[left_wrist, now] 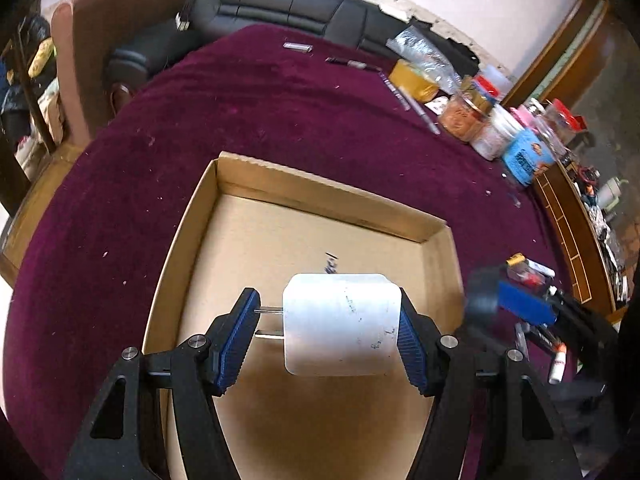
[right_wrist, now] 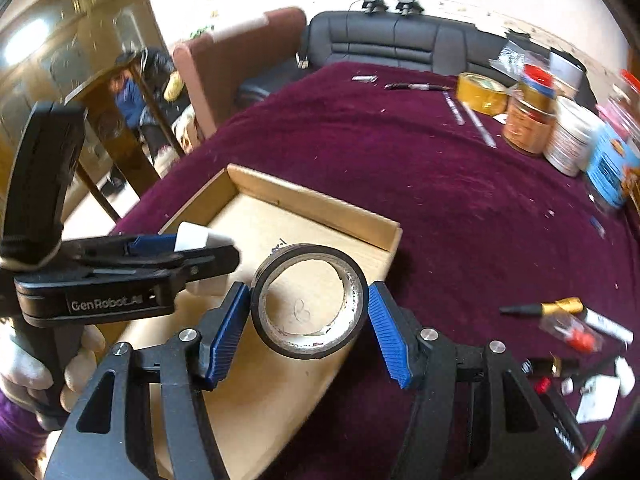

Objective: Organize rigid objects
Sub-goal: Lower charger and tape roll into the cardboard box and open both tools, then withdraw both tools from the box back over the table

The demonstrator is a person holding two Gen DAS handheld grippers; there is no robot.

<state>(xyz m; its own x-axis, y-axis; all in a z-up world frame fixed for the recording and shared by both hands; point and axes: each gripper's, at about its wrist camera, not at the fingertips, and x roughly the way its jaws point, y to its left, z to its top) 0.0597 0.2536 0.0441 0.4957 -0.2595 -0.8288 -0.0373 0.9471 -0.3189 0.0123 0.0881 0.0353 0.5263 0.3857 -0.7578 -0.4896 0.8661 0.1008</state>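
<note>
Left wrist view: left gripper [left_wrist: 326, 330] at lower centre, clamped on a white plug adapter [left_wrist: 342, 324]; its two metal prongs point to frame left and meet the left blue pad [left_wrist: 236, 344], the right pad presses the adapter's flat end. Adapter is held above the floor of an open cardboard box [left_wrist: 332, 204], which fills the middle of the frame and sits on a maroon cloth [left_wrist: 240, 112]. Right gripper shows blurred at right edge, mid-height. Jars and tubs [left_wrist: 496, 120] crowd the upper right, w/ a yellow tape roll [left_wrist: 414, 80] and pens beside them. Black sofa [left_wrist: 280, 4] across the top.

Right wrist view: right gripper [right_wrist: 310, 320] at lower centre, jaws clamped on a black tape roll [right_wrist: 308, 300], pads on its outer rim left & right, roll tilted so the hole faces the camera. It hangs over the box's right part, near the box's right corner. Left gripper [right_wrist: 132, 264] comes in from frame left w/ the white adapter at its tips, over the box; a hand [right_wrist: 48, 372] grips its handle at lower left. Markers and small bits [right_wrist: 576, 328] lie on the cloth at lower right
</note>
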